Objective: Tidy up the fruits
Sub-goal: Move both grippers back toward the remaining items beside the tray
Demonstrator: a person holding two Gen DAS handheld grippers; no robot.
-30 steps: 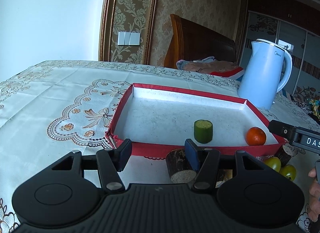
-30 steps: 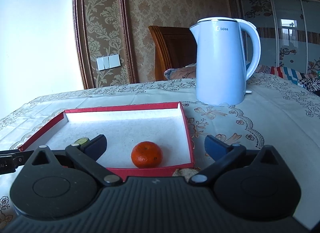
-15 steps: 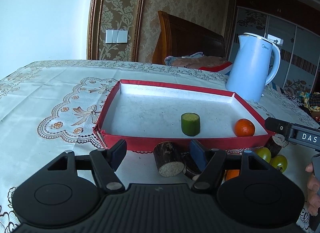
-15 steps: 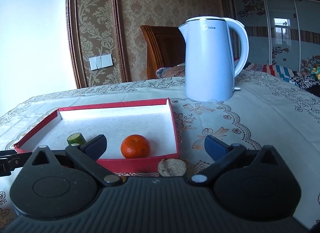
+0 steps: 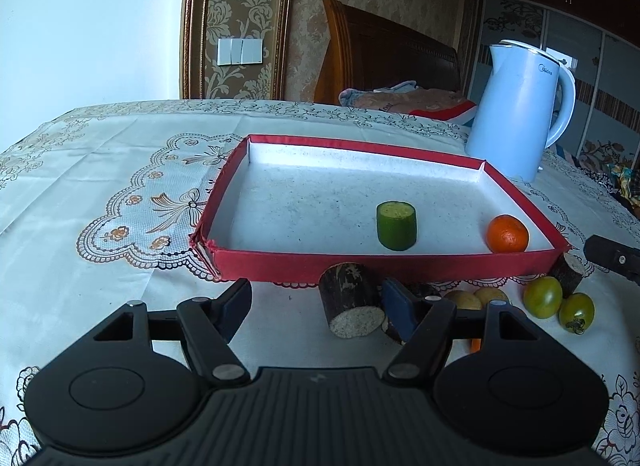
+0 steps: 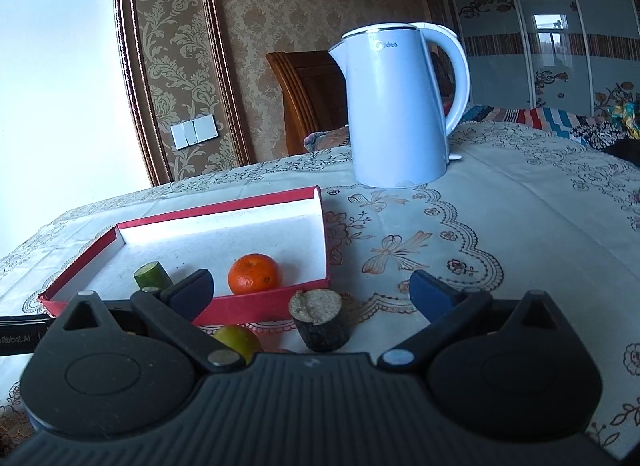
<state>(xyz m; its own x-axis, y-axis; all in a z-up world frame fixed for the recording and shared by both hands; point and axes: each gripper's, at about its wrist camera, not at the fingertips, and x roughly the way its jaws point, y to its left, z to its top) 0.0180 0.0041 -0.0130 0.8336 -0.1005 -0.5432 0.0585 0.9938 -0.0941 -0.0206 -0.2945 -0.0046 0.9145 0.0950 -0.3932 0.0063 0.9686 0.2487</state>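
- Left gripper (image 5: 316, 306) low centre of its view, fingers spread and just been opening, nothing between them
- Right gripper (image 6: 310, 290) fingers spread wide, empty too
- Tray (image 5: 400, 264) mid-frame holds a cucumber piece (image 5: 396, 225) and an orange (image 5: 507, 233)
- On the desk (image 5: 100, 225) below the tray: dark stub (image 5: 350, 305), lower right two green tomatoes (image 5: 543, 297)
- Stub looks stiff and light, so pinch its round sides; tomatoes look smooth and soft, so squeeze gently at the widest part

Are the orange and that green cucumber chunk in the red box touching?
Apart. The left wrist view shows white box floor between the cucumber chunk and the orange.
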